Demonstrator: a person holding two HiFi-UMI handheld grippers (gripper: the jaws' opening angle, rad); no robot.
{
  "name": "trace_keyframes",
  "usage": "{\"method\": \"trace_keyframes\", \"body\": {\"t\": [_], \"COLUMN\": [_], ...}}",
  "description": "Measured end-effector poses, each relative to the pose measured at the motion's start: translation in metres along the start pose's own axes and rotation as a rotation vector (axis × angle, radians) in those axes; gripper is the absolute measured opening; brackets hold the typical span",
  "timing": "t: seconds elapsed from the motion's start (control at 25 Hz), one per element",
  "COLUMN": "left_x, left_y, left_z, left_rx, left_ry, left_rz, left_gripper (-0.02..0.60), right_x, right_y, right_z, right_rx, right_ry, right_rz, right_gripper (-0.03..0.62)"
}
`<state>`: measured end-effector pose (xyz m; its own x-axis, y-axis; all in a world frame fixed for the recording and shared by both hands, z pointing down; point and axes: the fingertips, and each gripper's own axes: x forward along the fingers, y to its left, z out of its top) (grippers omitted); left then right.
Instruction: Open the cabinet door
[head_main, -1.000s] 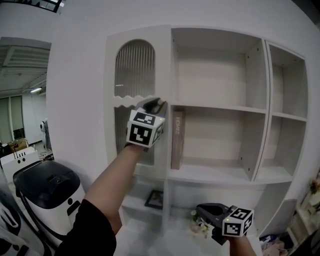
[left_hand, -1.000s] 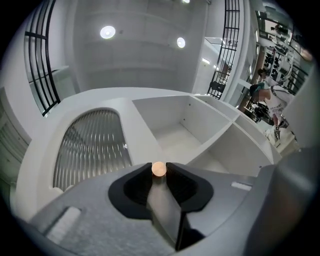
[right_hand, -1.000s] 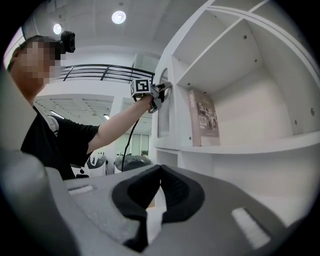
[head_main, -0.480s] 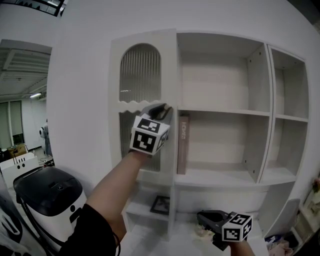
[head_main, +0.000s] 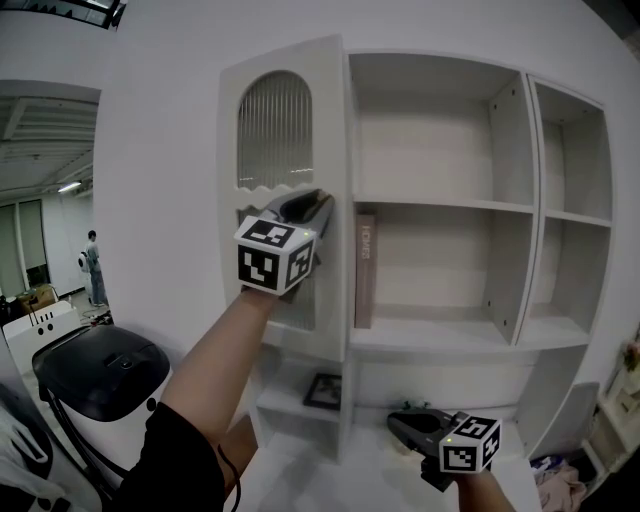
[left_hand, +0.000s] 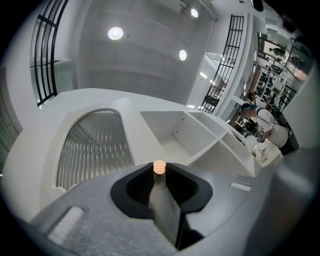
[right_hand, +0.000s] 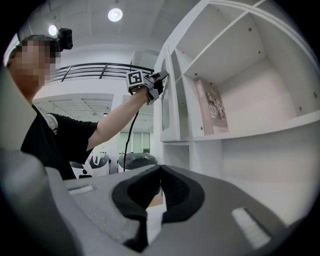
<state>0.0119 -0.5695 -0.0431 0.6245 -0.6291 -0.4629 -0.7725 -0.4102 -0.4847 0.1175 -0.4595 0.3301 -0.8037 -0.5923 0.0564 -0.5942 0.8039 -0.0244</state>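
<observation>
Currently on view, listed by item:

1. Cabinet door (head_main: 280, 130): white, with an arched pane of ribbed glass above a wavy rail. It sits at the left end of a white shelf unit (head_main: 440, 205), against the far wall. Its right edge appears to stand a little out from the upright divider.
2. Knob (left_hand: 159, 167): small, round and peach-coloured, at the door's right edge, about mid-height.
3. Left gripper (head_main: 320, 205): raised on a bare forearm with a black sleeve, tilted upward, its marker cube facing the camera. Its fingers (left_hand: 132, 192) are narrow and have just been closing; they pinch the knob, which lies between their tips.
4. Right gripper (head_main: 398, 422): low at the near right, held level and pointing left towards the foot of the shelf unit, well apart from the door. Its fingers (right_hand: 177, 192) meet at the tips with nothing between them.
5. Book (head_main: 364, 270): upright on the middle shelf, just right of the divider, pinkish-brown cover.
6. Picture frame (head_main: 322, 391): dark, leaning in the low compartment beneath the door.
7. Appliance (head_main: 100, 375): white body with a black lid, on the floor at the near left.
8. Person (head_main: 92, 265): small, standing in the far room at the left.
</observation>
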Motion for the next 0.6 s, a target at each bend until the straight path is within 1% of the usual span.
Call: {"method": "trace_keyframes", "body": {"t": [0.12, 0.32, 0.4, 0.52, 0.6], "left_x": [-0.010, -0.025, -0.030, -0.034, -0.041], "left_y": [-0.001, 0.000, 0.000, 0.000, 0.001], "left_z": [0.007, 0.015, 0.019, 0.026, 0.029], "left_rx": [-0.010, -0.009, -0.016, 0.012, -0.013], "left_ry": [-0.004, 0.046, 0.059, 0.083, 0.090], "left_rz": [-0.006, -0.007, 0.006, 0.041, 0.057], "left_gripper": [0.077, 0.075, 0.075, 0.077, 0.078], "right_x": [-0.011, -0.038, -0.054, -0.076, -0.088], "right_y": [0.012, 0.028, 0.032, 0.032, 0.034], "right_z": [0.000, -0.007, -0.011, -0.016, -0.022], "right_rx": [-0.005, 0.004, 0.010, 0.042, 0.084], "right_ry": [0.000, 0.022, 0.023, 0.000, -0.018], "right_rz": [0.028, 0.040, 0.040, 0.033, 0.030], "right_gripper": [-0.003, -0.003, -0.003, -0.003, -0.003]}}
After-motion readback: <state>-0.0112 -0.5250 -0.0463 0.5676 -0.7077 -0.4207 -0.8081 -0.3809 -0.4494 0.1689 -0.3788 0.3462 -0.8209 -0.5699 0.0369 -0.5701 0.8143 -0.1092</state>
